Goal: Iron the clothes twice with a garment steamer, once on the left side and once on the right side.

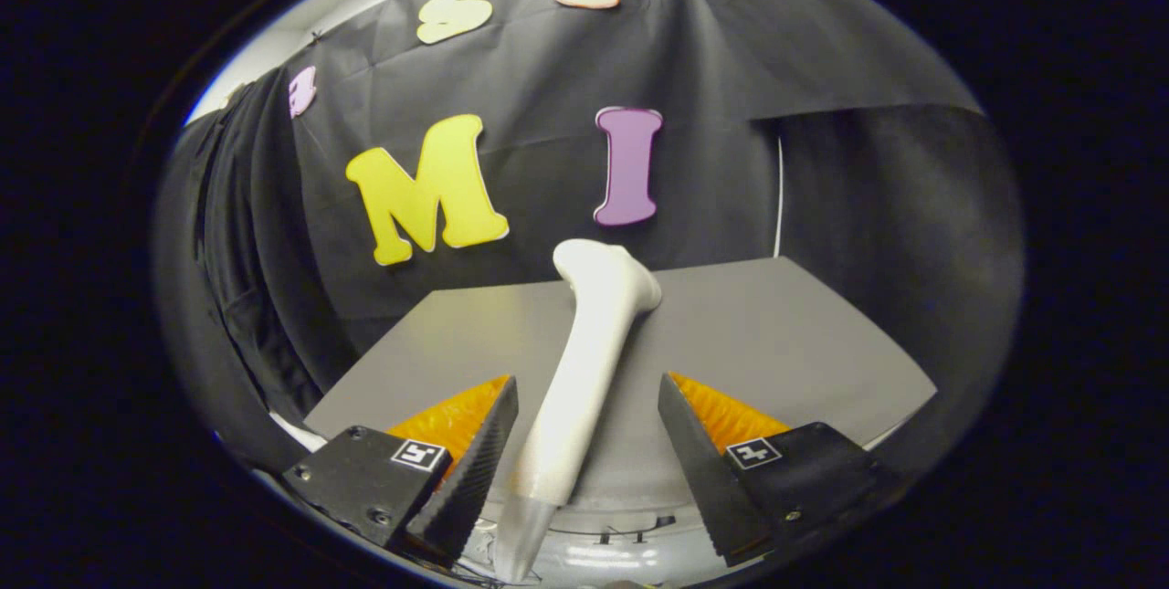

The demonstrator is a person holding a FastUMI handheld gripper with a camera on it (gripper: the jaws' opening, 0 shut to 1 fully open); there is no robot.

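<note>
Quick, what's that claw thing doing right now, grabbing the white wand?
Gripper: open, fingers spread either side of the white steamer, not pressing on it.

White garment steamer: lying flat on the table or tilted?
Tilted. The white plastic garment steamer leans between the open jaws, its head raised over the grey table.

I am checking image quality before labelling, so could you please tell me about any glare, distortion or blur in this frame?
Gripper view: strong fisheye bending curves the grey table's edges; a bright glare patch sits on the shiny surface below the garment steamer's handle end; the steamer, lying between the open tool's fingers, is sharp and evenly lit; the dark booth wall loses detail in shadow.
</note>
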